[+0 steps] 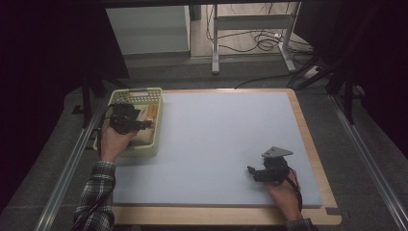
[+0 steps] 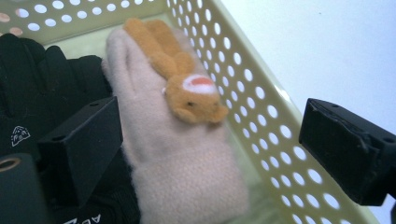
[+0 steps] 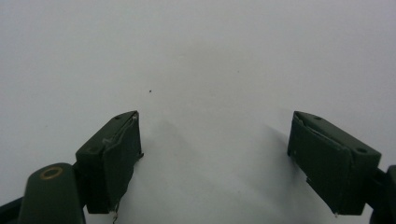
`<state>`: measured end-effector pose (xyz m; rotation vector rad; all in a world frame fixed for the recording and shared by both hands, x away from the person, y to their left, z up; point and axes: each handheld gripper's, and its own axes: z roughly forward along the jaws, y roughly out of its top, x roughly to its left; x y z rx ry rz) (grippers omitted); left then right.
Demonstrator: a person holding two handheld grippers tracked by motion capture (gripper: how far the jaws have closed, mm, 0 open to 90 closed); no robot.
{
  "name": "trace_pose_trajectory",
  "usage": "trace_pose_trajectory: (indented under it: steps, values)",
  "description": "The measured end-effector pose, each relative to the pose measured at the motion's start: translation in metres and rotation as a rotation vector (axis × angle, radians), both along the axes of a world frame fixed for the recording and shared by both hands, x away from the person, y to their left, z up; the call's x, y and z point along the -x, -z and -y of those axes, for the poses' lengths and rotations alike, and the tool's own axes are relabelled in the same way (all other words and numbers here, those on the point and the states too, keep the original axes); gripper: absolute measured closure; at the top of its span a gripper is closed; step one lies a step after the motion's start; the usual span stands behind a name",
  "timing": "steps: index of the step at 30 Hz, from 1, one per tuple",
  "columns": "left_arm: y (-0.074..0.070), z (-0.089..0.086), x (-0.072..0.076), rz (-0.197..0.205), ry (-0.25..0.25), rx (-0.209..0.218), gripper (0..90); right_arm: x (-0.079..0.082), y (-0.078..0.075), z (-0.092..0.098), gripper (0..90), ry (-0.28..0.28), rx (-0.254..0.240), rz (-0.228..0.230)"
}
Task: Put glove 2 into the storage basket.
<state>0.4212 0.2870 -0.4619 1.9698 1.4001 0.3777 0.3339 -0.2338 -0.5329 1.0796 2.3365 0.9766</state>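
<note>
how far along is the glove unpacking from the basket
Nothing looks done yet: the pink glove and black glove both lie in the basket. In hand: the left tongs are open around the pink glove. Left: lifting either out; the right tongs are open, empty, over the mat.

1. A pale yellow perforated basket has its dotted side wall running between the left gripper's jaws, nearer the right-hand one.
2. A pink knitted glove lies in the basket, in the gap between those jaws.
3. An orange plush rabbit sits on the glove, just ahead of the jaws.
4. A black glove lies beside the pink one, partly behind the left-hand jaw.
5. A light grey mat spreads beneath and ahead of the right gripper's jaws.
6. The wooden table edges the mat.
</note>
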Motion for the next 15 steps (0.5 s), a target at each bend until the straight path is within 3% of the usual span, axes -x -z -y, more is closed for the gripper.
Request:
trace_pose_trajectory:
  steps: [15]
  values:
    - [-0.003, 0.002, 0.023, 0.027, 0.060, 0.004, 2.7, 0.000, 0.000, 0.000, 16.9, 0.001, 0.002, 0.001]
